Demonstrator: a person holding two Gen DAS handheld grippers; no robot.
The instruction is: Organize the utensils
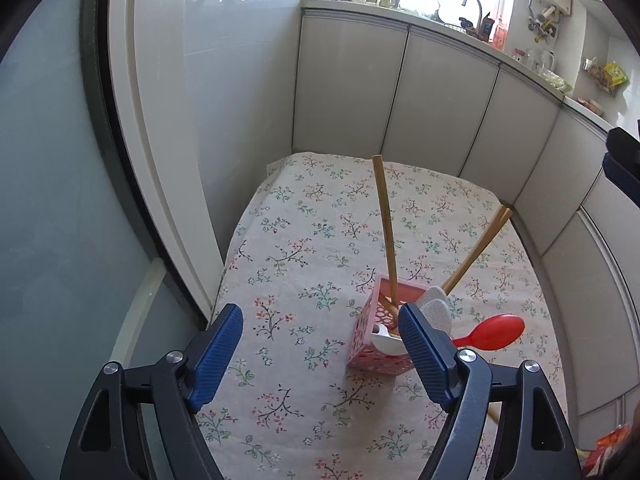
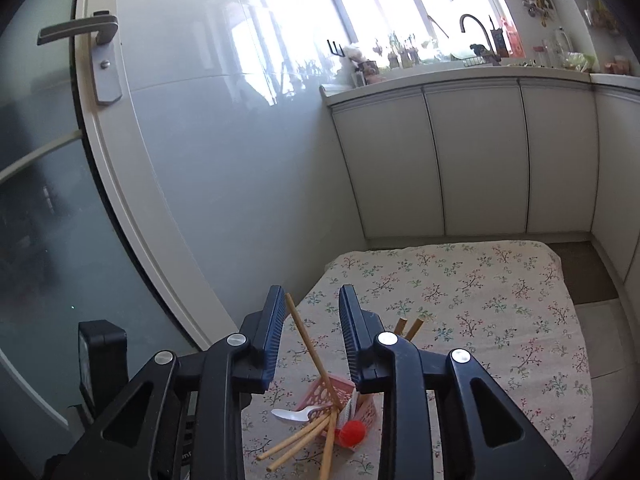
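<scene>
A pink perforated utensil basket (image 1: 376, 340) stands on the floral tablecloth (image 1: 304, 240). It holds wooden chopsticks (image 1: 385, 220), a white spoon (image 1: 386, 342), a white paddle (image 1: 438, 306) and a red spoon (image 1: 494, 332). My left gripper (image 1: 320, 354) is open and empty, low over the cloth, its right finger beside the basket. My right gripper (image 2: 312, 334) is open above the basket (image 2: 340, 404), with one chopstick (image 2: 308, 350) leaning up between its fingers. Several chopsticks (image 2: 298, 438), the white spoon (image 2: 294, 415) and the red spoon (image 2: 354, 432) stick out of the basket.
White cabinets (image 1: 400, 92) and a counter with a sink tap (image 1: 472, 4) run behind and right of the table. A glass door with a handle (image 2: 80, 32) is on the left. An orange packet (image 1: 612, 446) lies at the near right.
</scene>
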